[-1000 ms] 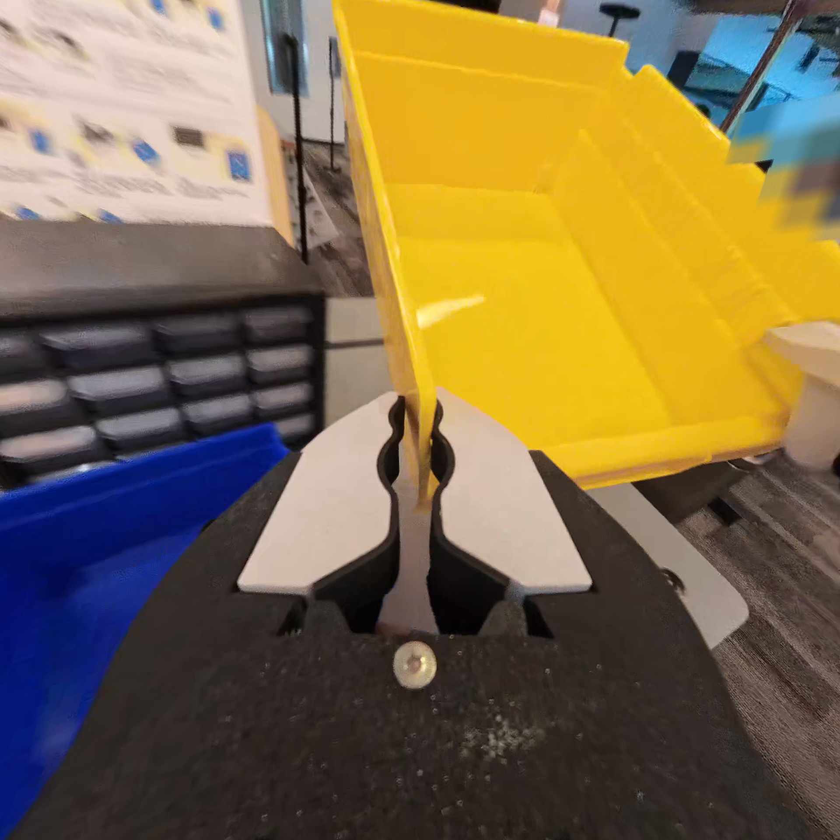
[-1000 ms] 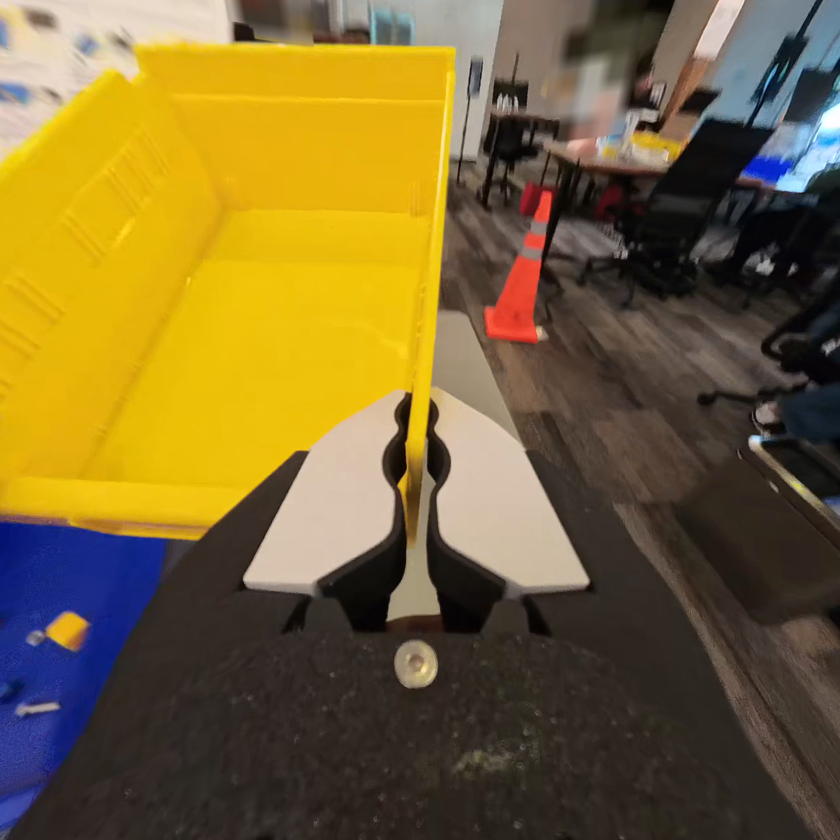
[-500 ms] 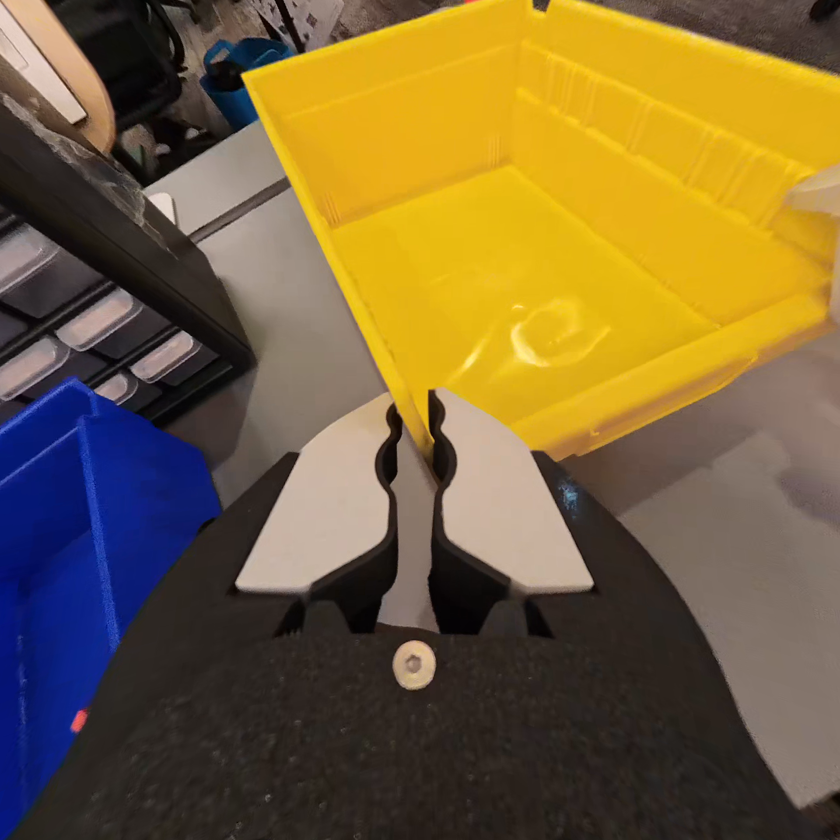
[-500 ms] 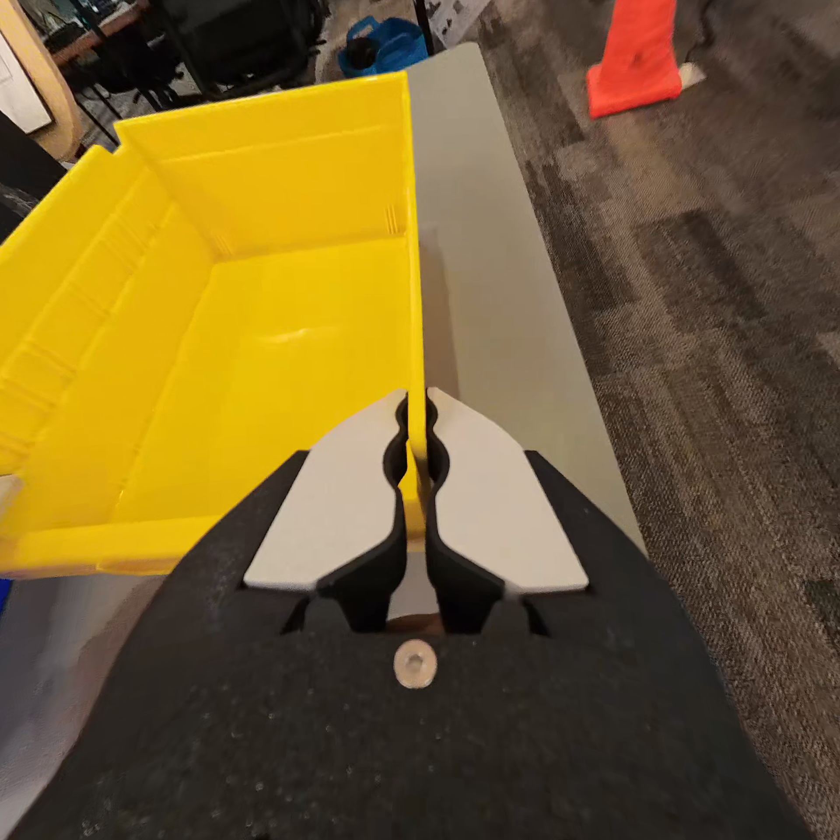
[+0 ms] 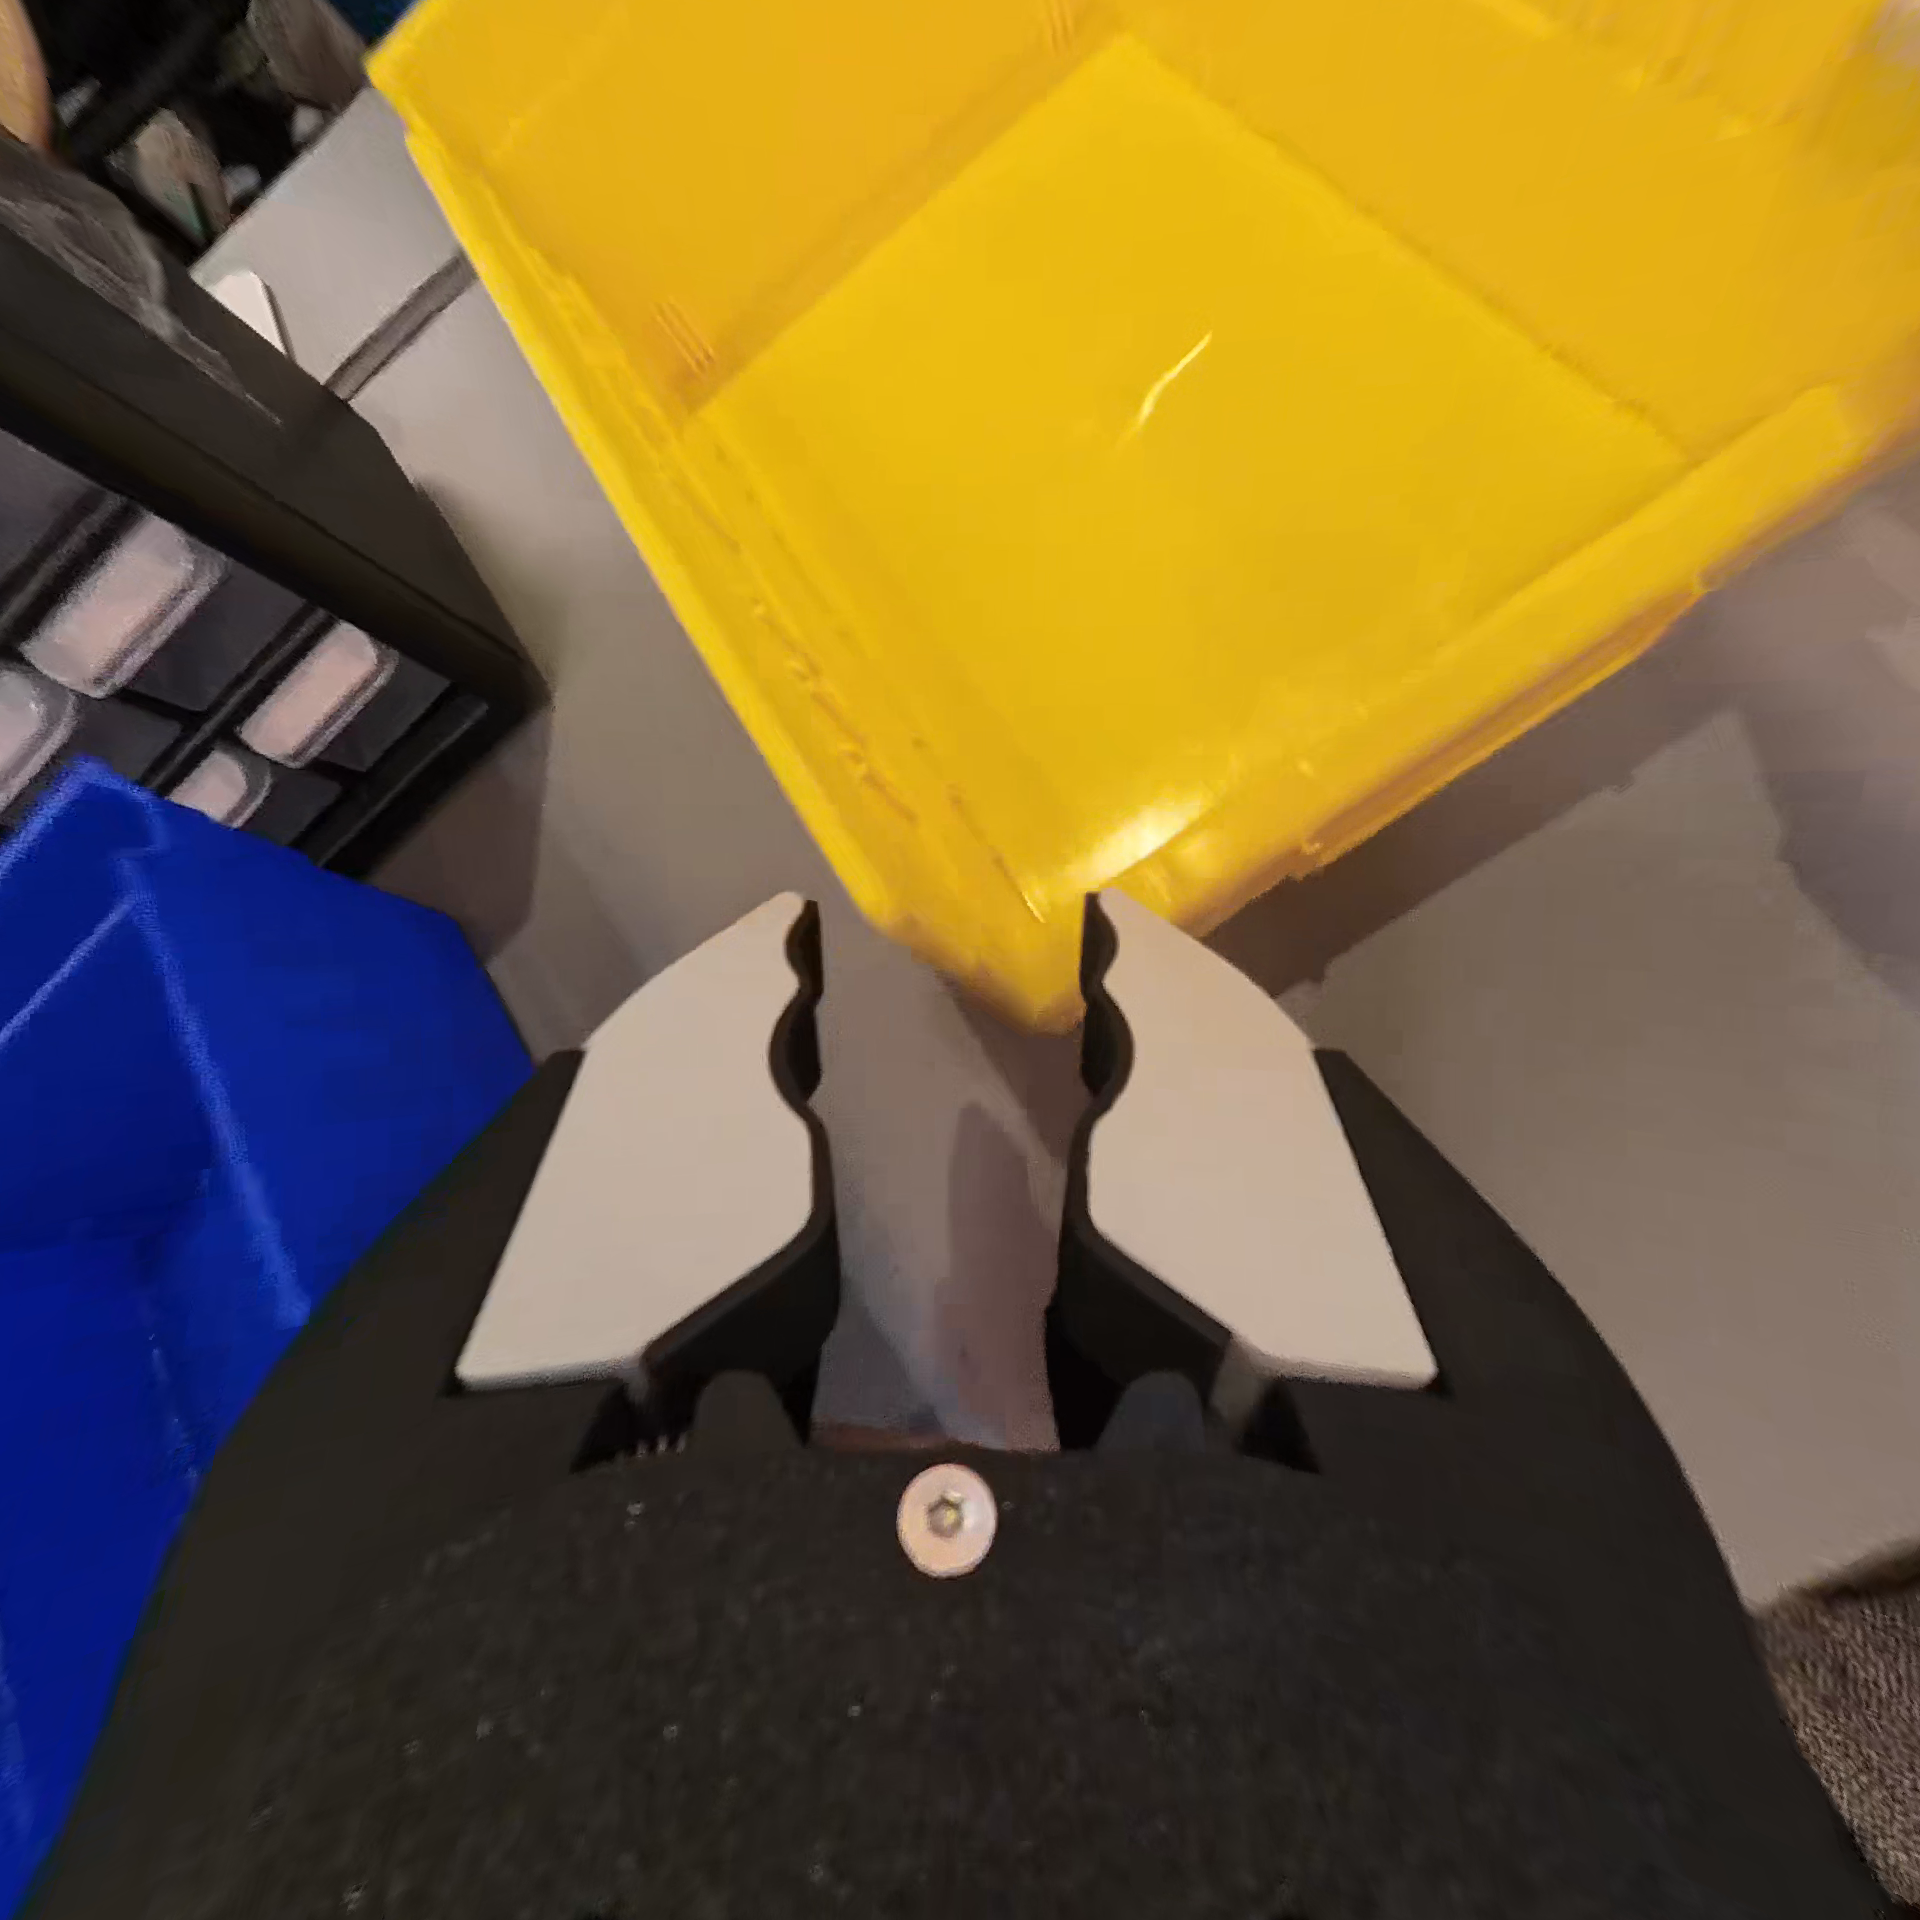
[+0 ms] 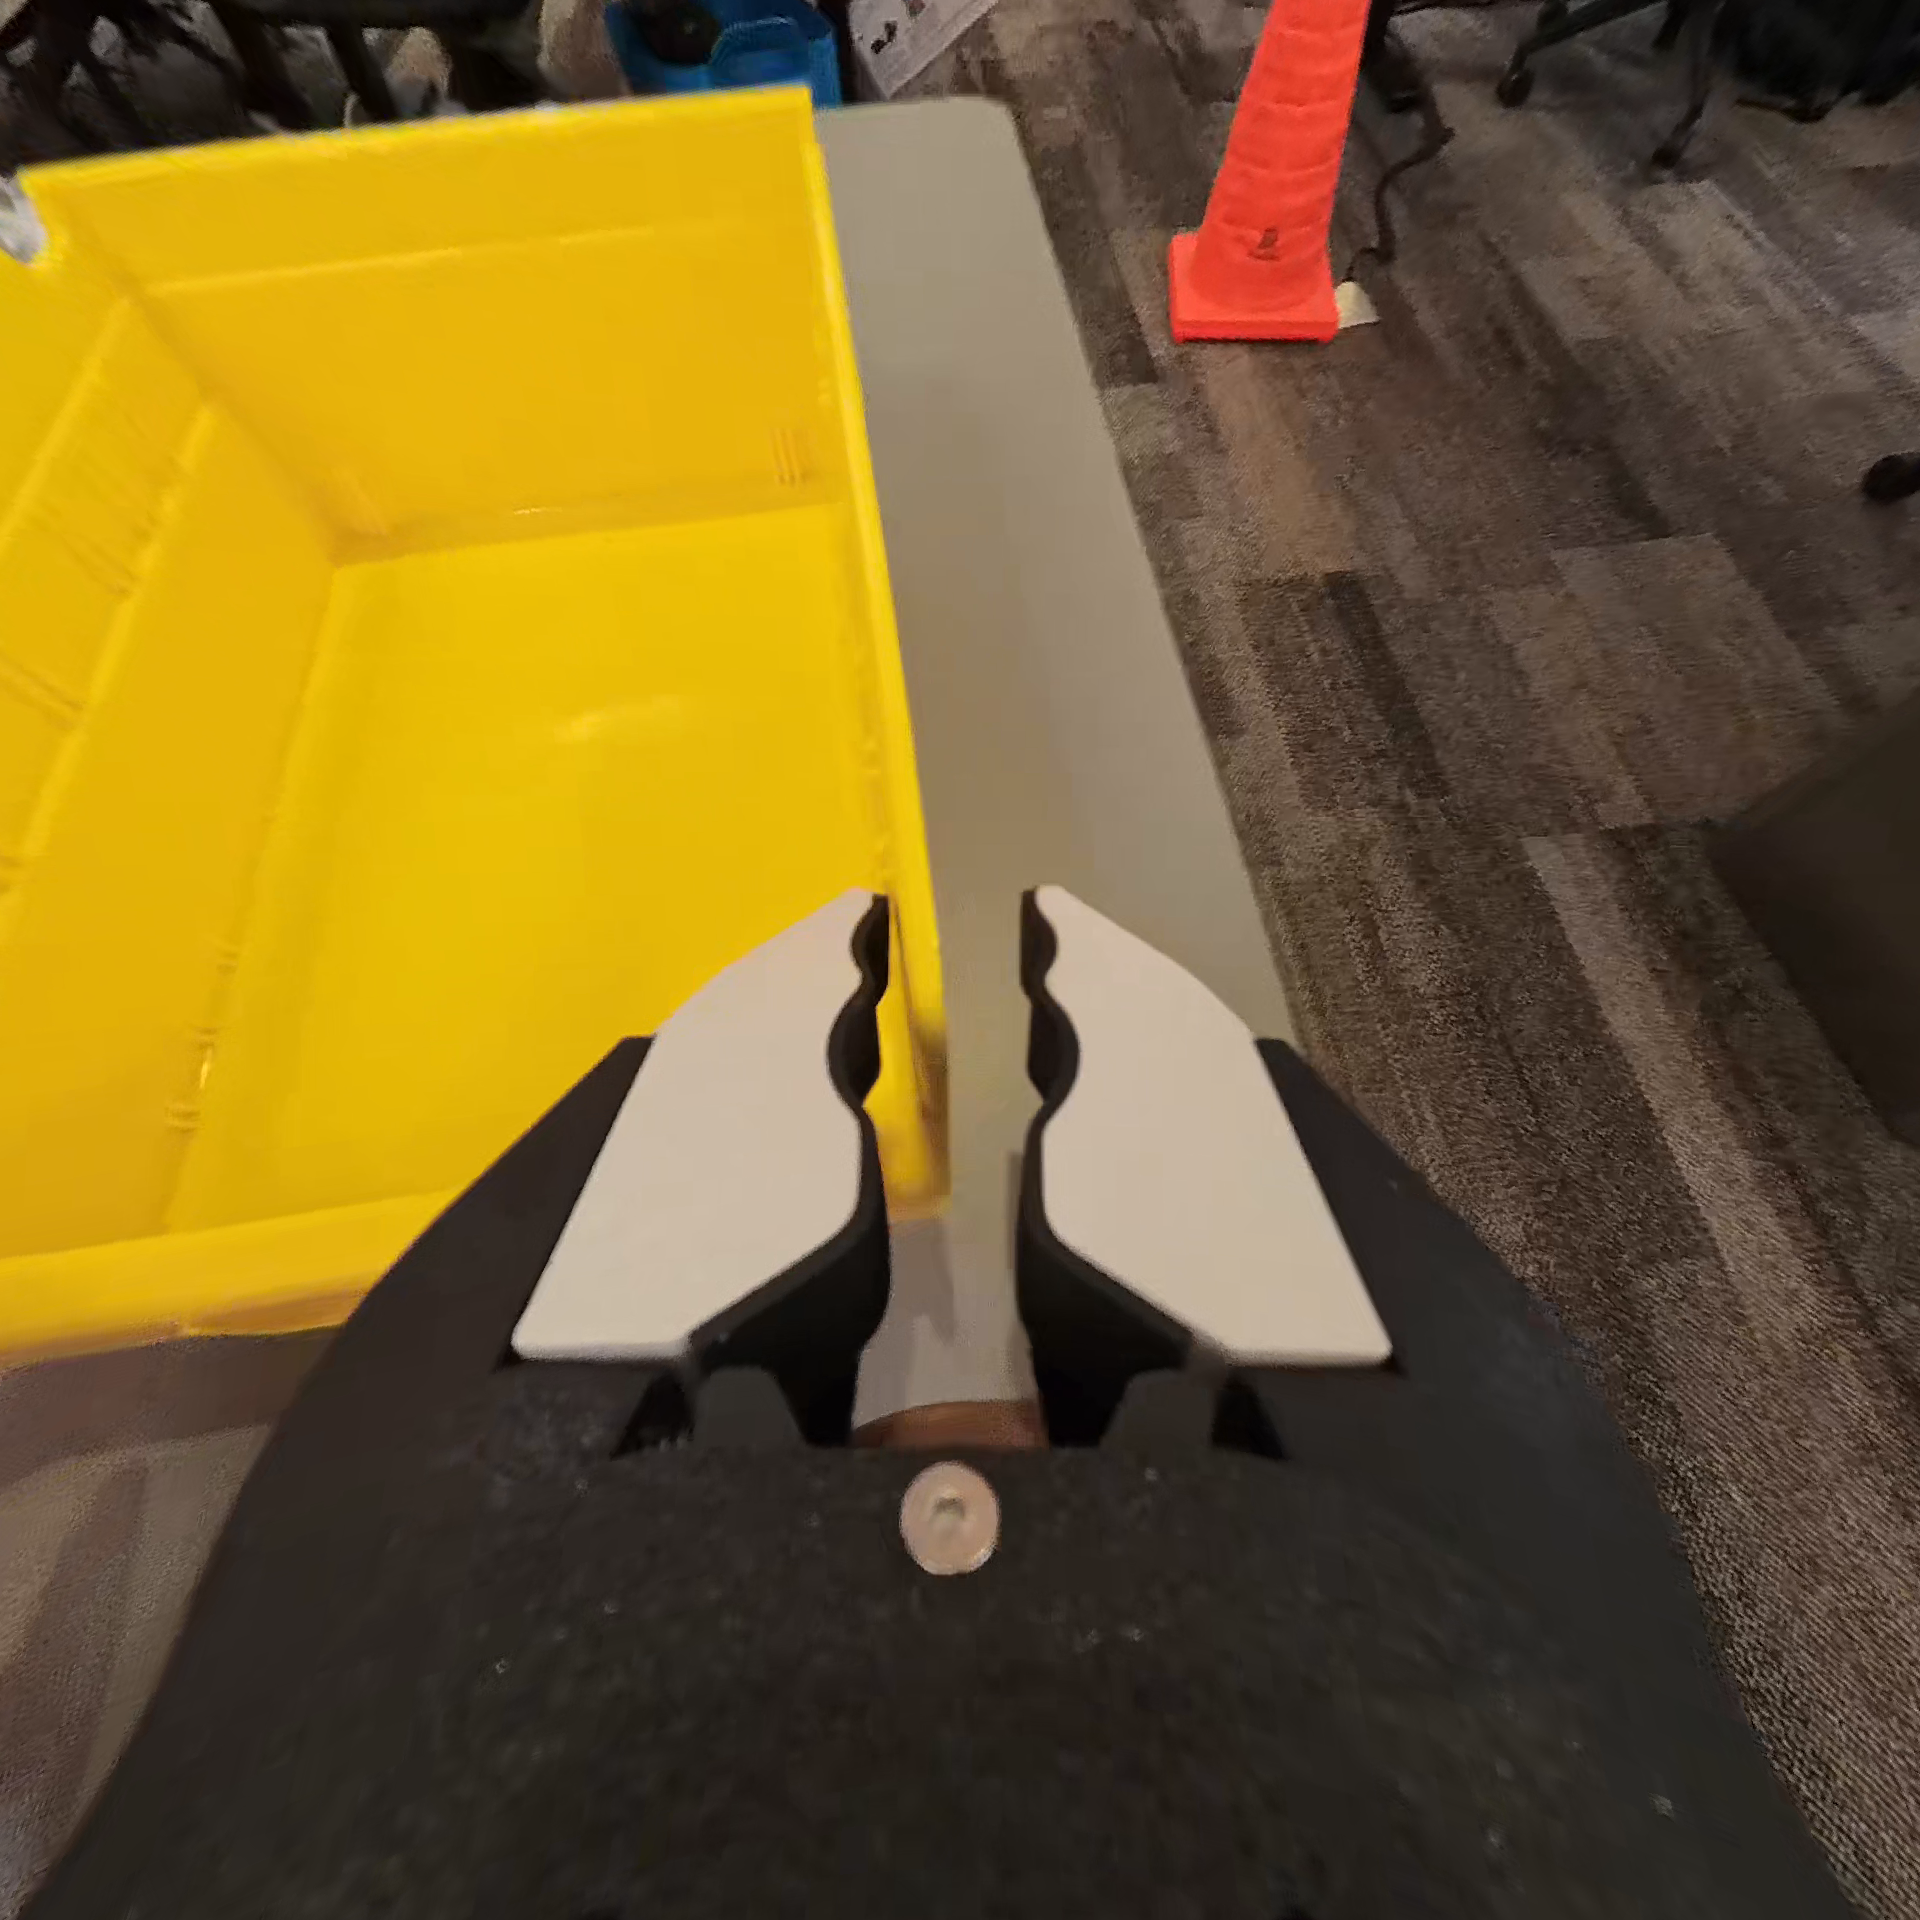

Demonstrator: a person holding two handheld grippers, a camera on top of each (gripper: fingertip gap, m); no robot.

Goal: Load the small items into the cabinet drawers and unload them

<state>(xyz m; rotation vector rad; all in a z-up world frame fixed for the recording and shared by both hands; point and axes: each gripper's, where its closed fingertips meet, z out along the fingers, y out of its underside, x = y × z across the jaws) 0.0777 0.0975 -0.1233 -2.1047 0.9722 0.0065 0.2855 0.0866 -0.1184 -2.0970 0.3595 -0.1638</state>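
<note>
An empty yellow bin (image 5: 1143, 540) rests on the grey table (image 5: 1558, 1195); it also shows in the right wrist view (image 6: 468, 727). My left gripper (image 5: 945, 914) is open, its jaws apart around the bin's near left corner without gripping it. My right gripper (image 6: 956, 904) is open, its jaws apart on either side of the bin's right wall. A black cabinet (image 5: 208, 436) with small clear drawers (image 5: 312, 696) stands at the left. A blue bin (image 5: 187, 1091) sits in front of it. No small items show.
The table's right edge (image 6: 1143, 623) runs close beside the yellow bin, with grey carpet floor (image 6: 1558, 727) beyond. An orange traffic cone (image 6: 1278, 177) stands on the floor far right. A blue container (image 6: 727, 42) is on the floor behind the table.
The yellow bin came down from a raised, tilted hold onto the table. Both grippers, shut on its side walls before, have opened and let go.
</note>
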